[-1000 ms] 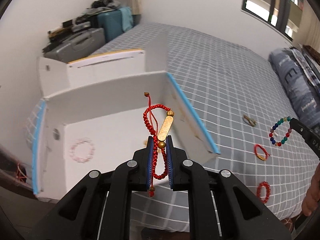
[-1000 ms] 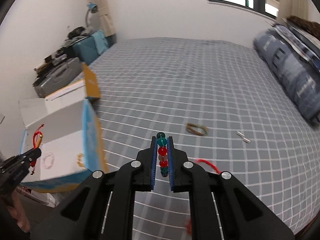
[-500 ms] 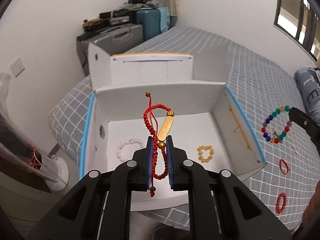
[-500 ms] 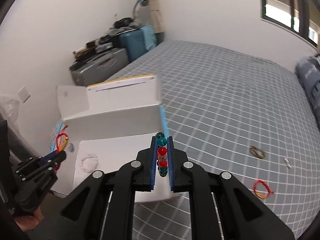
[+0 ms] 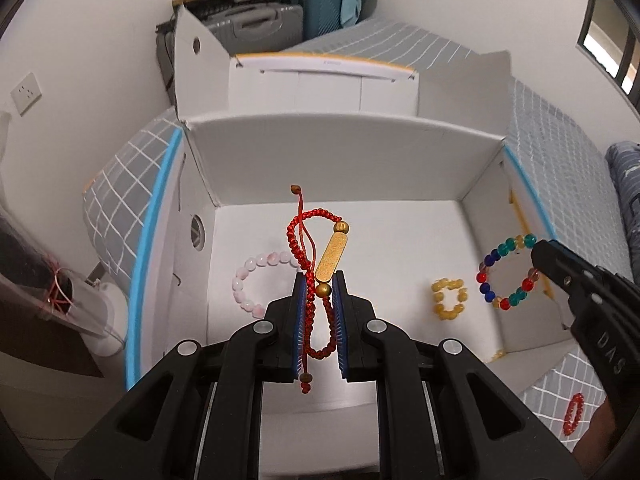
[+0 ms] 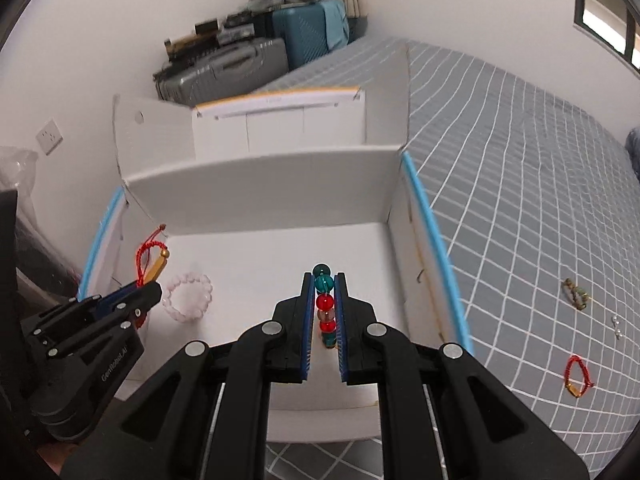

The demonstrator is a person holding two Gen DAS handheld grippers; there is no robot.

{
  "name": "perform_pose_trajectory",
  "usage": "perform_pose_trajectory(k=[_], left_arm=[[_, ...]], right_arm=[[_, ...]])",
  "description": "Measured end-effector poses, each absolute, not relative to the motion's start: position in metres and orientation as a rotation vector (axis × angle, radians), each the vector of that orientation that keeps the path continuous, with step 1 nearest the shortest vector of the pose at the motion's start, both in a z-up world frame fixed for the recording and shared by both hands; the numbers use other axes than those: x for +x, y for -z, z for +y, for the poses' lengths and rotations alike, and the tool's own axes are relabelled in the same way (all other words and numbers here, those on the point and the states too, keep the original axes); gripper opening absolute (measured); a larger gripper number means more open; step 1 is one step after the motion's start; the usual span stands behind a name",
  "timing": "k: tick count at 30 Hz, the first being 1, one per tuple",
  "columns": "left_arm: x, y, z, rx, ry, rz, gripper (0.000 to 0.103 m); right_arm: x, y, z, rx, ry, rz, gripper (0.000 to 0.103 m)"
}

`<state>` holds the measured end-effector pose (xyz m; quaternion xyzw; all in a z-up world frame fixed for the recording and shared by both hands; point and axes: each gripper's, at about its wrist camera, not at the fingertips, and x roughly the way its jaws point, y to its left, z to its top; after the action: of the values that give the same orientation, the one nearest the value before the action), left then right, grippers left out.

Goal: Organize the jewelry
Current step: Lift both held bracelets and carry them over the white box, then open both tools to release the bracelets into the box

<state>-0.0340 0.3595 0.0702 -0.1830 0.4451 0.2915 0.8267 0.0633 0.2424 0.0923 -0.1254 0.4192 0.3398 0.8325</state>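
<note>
My left gripper [image 5: 319, 280] is shut on a red cord bracelet [image 5: 310, 236] with a gold bar, held above the open white box [image 5: 344, 148]. My right gripper [image 6: 323, 280] is shut on a multicolour bead bracelet [image 6: 324, 304], also over the box [image 6: 256, 184]; it shows at the right of the left wrist view [image 5: 508, 276]. On the box floor lie a pink bead bracelet [image 5: 256, 280] [image 6: 188, 298] and a yellow bead bracelet [image 5: 449, 298]. The left gripper with its red bracelet [image 6: 150, 254] shows at the left of the right wrist view.
The box sits at the edge of a grey checked bed [image 6: 520, 160]. On the bed lie a red cord bracelet [image 6: 576, 376], a brown-green bracelet [image 6: 576, 294], small earrings [image 6: 617, 326] and a red bead bracelet [image 5: 573, 414]. Suitcases [image 6: 240, 64] stand behind the box.
Both grippers have moved left from over the bed to above the open box, each still holding its bracelet. The box now fills both views.
</note>
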Motion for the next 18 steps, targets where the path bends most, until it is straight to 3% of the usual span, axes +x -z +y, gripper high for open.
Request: perform_pose_trajectory(k=[15,18], left_arm=[[-0.015,-0.043,0.373,-0.375,-0.642,1.033,0.016],[-0.017,-0.045,0.374,-0.367,-0.648,1.038,0.031]], right_arm=[[0.081,-0.047,0.255,-0.298,-0.698,1.004,0.010],[0.082,-0.048,0.255,-0.292,-0.686,1.003,0.011]])
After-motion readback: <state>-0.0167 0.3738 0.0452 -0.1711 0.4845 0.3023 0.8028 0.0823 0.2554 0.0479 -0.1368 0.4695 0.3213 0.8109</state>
